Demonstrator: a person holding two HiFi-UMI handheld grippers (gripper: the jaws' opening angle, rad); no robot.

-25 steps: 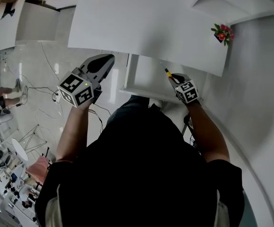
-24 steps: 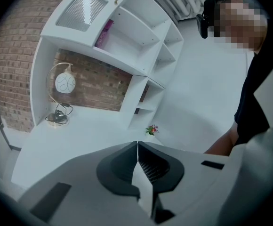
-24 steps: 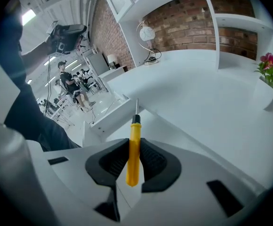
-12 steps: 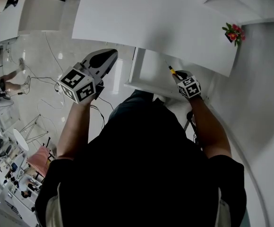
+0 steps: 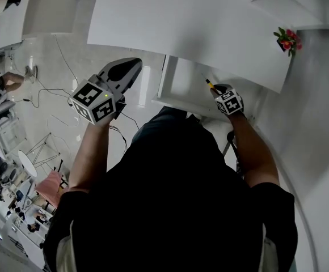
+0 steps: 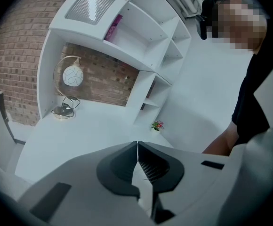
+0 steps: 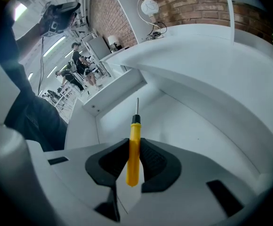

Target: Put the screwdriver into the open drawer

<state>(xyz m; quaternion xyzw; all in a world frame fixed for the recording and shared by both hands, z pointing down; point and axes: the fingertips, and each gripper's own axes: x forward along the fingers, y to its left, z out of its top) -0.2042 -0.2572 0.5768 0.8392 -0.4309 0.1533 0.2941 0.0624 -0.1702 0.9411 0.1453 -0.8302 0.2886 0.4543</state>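
Right hand-held gripper [image 7: 135, 142] tight on yellow screwdriver [image 7: 135, 130] over open drawer [image 7: 176, 121] under desktop [image 7: 212, 55]

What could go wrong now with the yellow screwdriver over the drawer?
The right gripper holds the screwdriver only by its smooth yellow handle, so it might slip out early. Its metal tip points toward a wall of the open drawer, so it could poke or scratch that, or roll once let go.

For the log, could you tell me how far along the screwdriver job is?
Done: the drawer is open and the right gripper is shut on the screwdriver. In hand: the screwdriver hangs above the drawer's floor. Remaining: release it inside. The left gripper is shut, empty.
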